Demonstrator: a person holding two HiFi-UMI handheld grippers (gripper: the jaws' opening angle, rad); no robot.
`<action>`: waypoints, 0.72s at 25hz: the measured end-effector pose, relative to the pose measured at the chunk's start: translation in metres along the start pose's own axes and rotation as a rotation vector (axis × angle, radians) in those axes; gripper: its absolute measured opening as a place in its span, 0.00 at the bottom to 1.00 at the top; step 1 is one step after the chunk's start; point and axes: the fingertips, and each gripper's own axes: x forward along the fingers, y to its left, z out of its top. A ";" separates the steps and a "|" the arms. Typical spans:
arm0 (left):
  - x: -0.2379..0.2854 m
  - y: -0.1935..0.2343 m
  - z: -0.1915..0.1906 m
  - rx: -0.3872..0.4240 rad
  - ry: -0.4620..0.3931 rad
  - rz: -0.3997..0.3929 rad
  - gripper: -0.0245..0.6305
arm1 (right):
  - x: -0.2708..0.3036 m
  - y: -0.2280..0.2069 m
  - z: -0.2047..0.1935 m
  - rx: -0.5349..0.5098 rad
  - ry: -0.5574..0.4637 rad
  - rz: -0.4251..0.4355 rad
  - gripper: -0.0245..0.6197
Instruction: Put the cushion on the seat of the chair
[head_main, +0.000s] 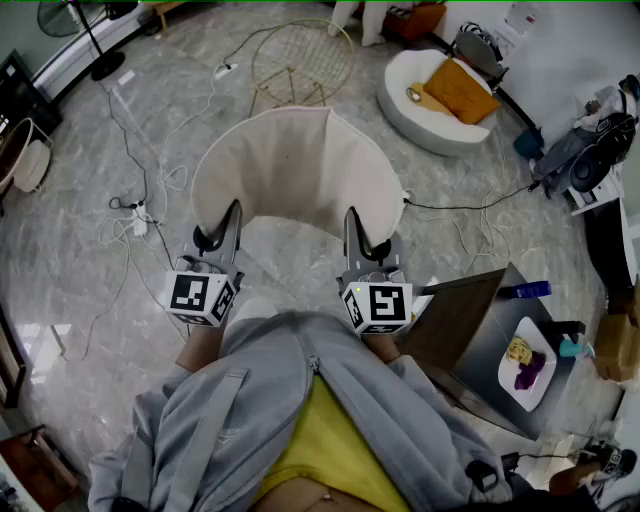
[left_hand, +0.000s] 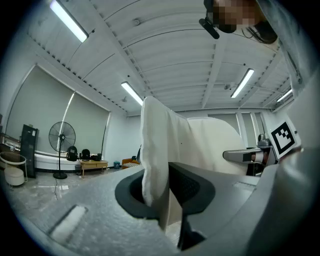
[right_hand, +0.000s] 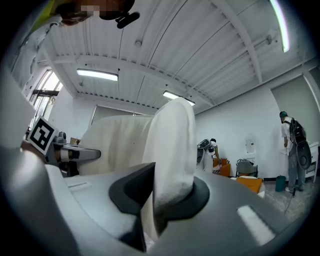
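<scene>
**Head view.** The cream cushion (head_main: 290, 170) hangs in the air over the marble floor (head_main: 90, 330), held by its two lower corners. The left gripper (head_main: 233, 210) bites the left corner and the right gripper (head_main: 352, 216) bites the right corner. The upper rounded edge of the cushion is free. Beyond it stands the gold wire chair (head_main: 300, 60), well apart, with bare floor between them. White cables (head_main: 150, 190) and a power strip (head_main: 140, 222) lie on the floor at the left of the cushion, and a black cable (head_main: 460, 207) runs along the floor at the right. A dark side table (head_main: 470, 320) with a white plate (head_main: 527, 365) stands just beside the right gripper. A round white pouf (head_main: 415, 110) carrying an orange pillow (head_main: 462, 90) stands at the right of the chair.

**Left gripper view.** The jaws of the left gripper (left_hand: 162, 192) are narrow and pressed on a thin edge of the cushion (left_hand: 160, 140), which rises upright from them. The right gripper (left_hand: 245, 156) shows at the far side of the cloth. At the left the room is open, with a standing fan (left_hand: 62, 137) and a low table (left_hand: 92, 164) far off.

**Right gripper view.** The jaws of the right gripper (right_hand: 155, 197) are also narrow and closed on a thicker fold of the cushion (right_hand: 170, 145). The left gripper (right_hand: 75, 154) shows beyond the cloth. At the right a person (right_hand: 292, 150) stands by the wall, well apart.
</scene>
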 end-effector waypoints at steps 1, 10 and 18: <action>0.002 -0.001 -0.001 0.001 0.001 -0.001 0.13 | 0.001 -0.002 -0.001 -0.001 0.000 -0.004 0.13; 0.023 0.003 0.002 0.015 -0.006 -0.017 0.13 | 0.024 -0.019 -0.002 0.017 -0.016 -0.008 0.14; 0.093 0.039 0.012 0.033 -0.031 -0.033 0.13 | 0.092 -0.040 0.007 -0.002 -0.047 -0.023 0.14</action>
